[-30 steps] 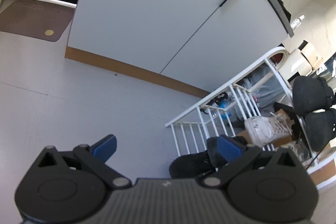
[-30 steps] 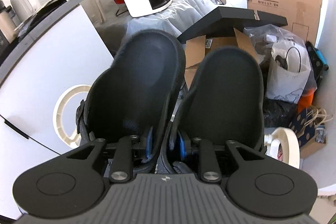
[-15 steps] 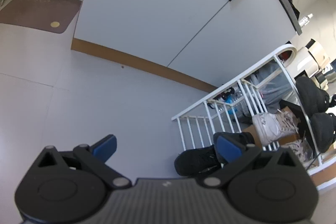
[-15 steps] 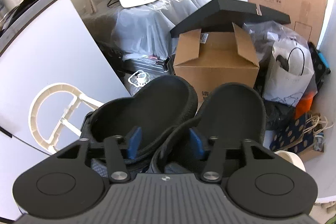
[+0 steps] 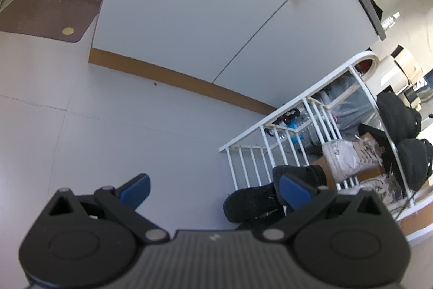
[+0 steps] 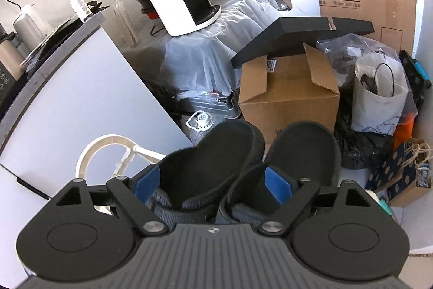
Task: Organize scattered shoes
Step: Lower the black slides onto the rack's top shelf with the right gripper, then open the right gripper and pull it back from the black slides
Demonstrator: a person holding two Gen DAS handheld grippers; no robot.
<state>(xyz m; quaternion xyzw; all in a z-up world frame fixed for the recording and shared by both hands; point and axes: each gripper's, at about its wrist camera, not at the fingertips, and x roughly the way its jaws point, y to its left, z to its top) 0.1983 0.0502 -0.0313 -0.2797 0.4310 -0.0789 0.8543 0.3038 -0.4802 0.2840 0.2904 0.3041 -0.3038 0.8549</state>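
Right gripper (image 6: 213, 182) jaws opening around black slippers (image 6: 216, 161), pads clear; left gripper (image 5: 213, 190) spread, empty.

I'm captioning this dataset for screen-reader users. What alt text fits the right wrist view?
The right gripper, its jaws opening, straddles the adjoining inner sides of a pair of black shoes on a white rack. Behind stand a cardboard box, bags and white appliances on a plastic-covered surface.
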